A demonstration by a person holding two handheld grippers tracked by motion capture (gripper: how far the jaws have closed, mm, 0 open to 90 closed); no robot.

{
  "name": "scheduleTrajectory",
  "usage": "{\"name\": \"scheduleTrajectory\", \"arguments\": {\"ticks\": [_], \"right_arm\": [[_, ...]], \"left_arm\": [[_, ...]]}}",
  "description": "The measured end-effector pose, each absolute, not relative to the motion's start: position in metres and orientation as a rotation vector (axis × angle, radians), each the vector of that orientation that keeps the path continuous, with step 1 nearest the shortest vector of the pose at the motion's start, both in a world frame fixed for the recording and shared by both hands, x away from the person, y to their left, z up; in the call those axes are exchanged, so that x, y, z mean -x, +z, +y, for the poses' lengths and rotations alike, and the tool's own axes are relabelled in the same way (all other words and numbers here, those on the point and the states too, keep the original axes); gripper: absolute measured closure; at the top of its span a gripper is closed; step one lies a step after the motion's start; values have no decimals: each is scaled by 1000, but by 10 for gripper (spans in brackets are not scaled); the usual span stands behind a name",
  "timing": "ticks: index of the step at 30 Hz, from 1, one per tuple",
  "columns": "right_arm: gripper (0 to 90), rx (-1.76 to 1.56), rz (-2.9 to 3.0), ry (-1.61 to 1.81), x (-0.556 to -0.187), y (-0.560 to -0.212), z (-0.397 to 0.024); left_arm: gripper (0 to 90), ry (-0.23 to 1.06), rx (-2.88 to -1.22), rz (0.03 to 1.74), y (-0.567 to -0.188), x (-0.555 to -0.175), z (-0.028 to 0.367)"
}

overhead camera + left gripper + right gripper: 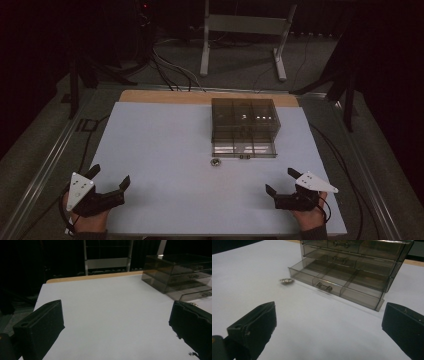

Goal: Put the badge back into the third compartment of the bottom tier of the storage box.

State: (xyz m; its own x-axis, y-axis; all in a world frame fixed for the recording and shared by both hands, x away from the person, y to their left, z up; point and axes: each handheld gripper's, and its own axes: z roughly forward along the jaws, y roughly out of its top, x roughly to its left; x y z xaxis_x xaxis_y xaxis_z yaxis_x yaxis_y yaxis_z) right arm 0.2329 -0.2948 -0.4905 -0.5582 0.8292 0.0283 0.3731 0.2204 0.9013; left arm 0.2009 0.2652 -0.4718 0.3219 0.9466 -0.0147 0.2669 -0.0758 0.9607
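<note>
A smoky clear drawer cabinet (244, 120) stands at the far middle of the white table (165, 150), its bottom drawer (243, 148) pulled out toward me. In the right gripper view that drawer (332, 281) lies ahead with a small handle (324, 287), and its compartments look empty. A small shiny metal piece (216, 162) lies on the table just in front of the drawer's left corner, small metal piece (286, 280). My left gripper (111, 176) rests near the front left, open and empty. My right gripper (281, 181) rests near the front right, open and empty.
The cabinet (180, 275) sits to the right in the left gripper view. A wooden strip (165, 96) edges the table's far side. Beyond it, a grey metal stand (245, 35) and cables (167, 70) are on the dark floor. Metal rails (45, 165) flank the table.
</note>
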Motion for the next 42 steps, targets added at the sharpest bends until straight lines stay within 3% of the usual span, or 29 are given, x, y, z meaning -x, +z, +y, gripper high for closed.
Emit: {"name": "scheduleTrajectory", "arguments": {"ticks": [24, 42], "right_arm": [[0, -1244, 1919, 1400, -233, -479, -305], [0, -1230, 1953, 1337, -246, -457, -301]], "left_arm": [[3, 945, -1550, 1170, -479, -198, 265], [3, 948, -1533, 1195, -485, -199, 266]]}}
